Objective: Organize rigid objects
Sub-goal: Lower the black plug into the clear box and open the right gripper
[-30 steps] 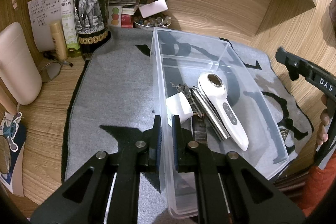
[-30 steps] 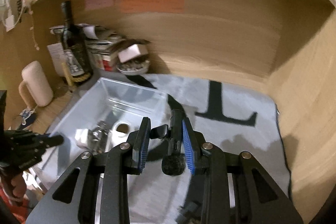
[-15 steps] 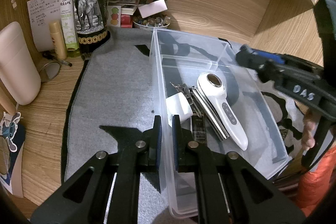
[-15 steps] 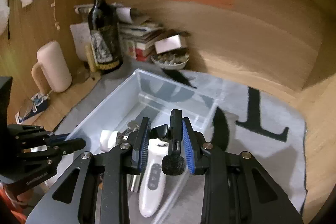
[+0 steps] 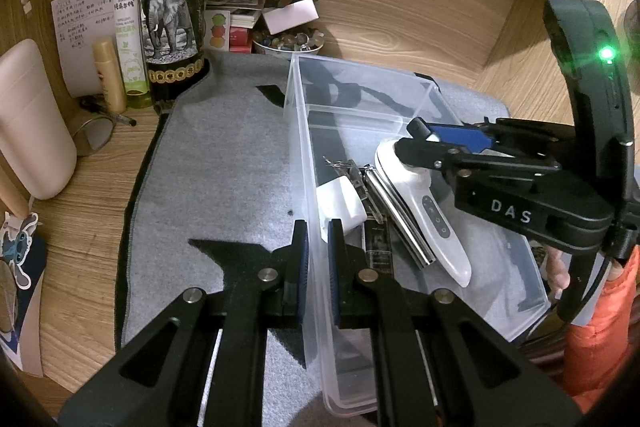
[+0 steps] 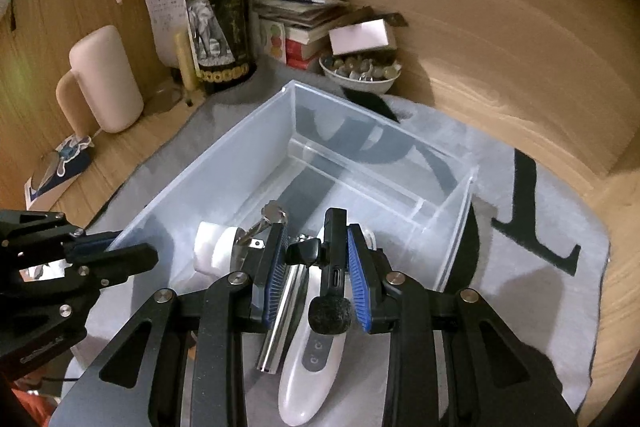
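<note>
A clear plastic bin (image 5: 298, 131) (image 6: 224, 163) stands on a grey mat. In it lie a white handheld device (image 5: 436, 223) (image 6: 308, 371), a metal bar (image 5: 396, 211) (image 6: 280, 323), keys (image 5: 344, 167) (image 6: 272, 215) and a white plug (image 5: 340, 203) (image 6: 212, 247). My left gripper (image 5: 317, 231) is shut on the bin's left wall, and shows at the left of the right wrist view (image 6: 116, 255). My right gripper (image 6: 316, 243) is shut on a small black microphone clip (image 6: 332, 267) and hangs over the bin, as the left wrist view (image 5: 436, 139) shows.
A dark wine bottle (image 5: 172, 7) (image 6: 220, 15), a green spray bottle (image 5: 130, 23), a stack of books (image 6: 300, 15) and a bowl of small items (image 5: 288, 41) (image 6: 360, 71) stand at the back. A beige jug (image 5: 32, 119) (image 6: 104, 79) stands at the left. Wooden walls close the back and right.
My right gripper has moved left with the black microphone clip, from over the mat to above the bin's contents. My left gripper has held still on the bin wall.
</note>
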`<act>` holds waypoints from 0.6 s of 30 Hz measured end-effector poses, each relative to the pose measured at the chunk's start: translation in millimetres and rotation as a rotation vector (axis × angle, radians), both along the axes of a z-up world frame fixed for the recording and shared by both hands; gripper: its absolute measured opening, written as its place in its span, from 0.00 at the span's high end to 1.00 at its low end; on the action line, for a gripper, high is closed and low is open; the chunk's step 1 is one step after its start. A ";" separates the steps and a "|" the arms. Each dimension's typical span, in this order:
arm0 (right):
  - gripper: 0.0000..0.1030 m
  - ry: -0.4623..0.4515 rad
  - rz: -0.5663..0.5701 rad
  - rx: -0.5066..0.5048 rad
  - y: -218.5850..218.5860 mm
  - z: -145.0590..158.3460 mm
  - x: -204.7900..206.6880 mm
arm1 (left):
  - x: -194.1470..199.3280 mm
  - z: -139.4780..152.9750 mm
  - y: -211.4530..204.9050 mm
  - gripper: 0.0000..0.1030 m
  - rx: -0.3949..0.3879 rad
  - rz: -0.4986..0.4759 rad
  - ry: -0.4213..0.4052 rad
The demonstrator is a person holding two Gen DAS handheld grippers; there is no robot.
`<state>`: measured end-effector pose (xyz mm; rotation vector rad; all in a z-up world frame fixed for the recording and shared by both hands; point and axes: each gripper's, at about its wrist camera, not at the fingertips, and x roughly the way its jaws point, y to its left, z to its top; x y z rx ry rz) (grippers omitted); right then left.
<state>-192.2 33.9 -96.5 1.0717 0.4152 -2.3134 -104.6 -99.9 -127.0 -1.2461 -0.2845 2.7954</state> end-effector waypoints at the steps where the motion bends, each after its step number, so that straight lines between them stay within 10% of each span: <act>1: 0.73 -0.004 0.001 0.000 -0.3 -0.4 -0.1 | 0.0 0.0 -0.1 0.93 0.000 0.000 0.000; 18: 0.48 0.063 -0.072 -0.057 21.8 23.4 8.8 | 0.0 -0.2 -0.4 0.93 0.001 0.000 0.000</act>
